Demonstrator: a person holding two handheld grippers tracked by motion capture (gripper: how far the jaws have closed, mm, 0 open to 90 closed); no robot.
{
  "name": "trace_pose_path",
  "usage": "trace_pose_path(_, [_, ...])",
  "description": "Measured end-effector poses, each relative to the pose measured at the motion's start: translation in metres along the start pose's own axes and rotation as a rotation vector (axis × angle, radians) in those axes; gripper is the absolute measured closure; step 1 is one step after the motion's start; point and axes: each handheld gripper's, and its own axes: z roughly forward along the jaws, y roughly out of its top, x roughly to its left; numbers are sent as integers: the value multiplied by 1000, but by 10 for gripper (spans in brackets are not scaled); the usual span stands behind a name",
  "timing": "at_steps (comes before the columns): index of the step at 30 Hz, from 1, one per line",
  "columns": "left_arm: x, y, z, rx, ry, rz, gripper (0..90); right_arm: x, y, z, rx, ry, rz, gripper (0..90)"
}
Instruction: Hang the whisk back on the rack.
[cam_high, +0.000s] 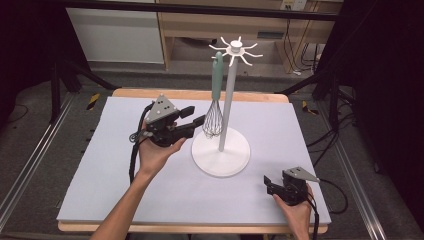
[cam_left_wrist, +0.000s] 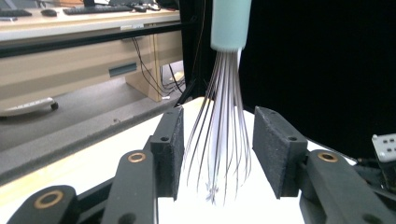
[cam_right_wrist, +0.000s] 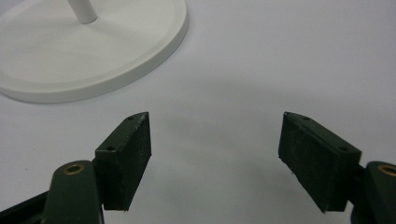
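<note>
The pale-green-handled wire whisk (cam_high: 215, 95) hangs from the white hook stand (cam_high: 226, 100), at ten o'clock of its round base. The left gripper (cam_left_wrist: 217, 149) stands parted around the wires without pressing, judged a release; next, withdraw clear. The right gripper (cam_right_wrist: 215, 158) rests open at four o'clock.

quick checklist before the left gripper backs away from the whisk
1. Whisk hangs from a hook of the stand: ok.
2. Left gripper pads clear of the wires: ok, gaps show on both sides.
3. Wires still sit between its jaws, so the way straight back must be free: cannot tell.
4. Stand upright, base flat on the table: ok.
5. Right gripper open, with nothing in it, resting apart from the base: ok.
</note>
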Motion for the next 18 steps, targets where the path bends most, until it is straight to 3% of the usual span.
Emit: trace_pose_path(18, [18, -63, -34, 66, 56, -46, 475, 1, -1, 0, -2, -4, 2, 254])
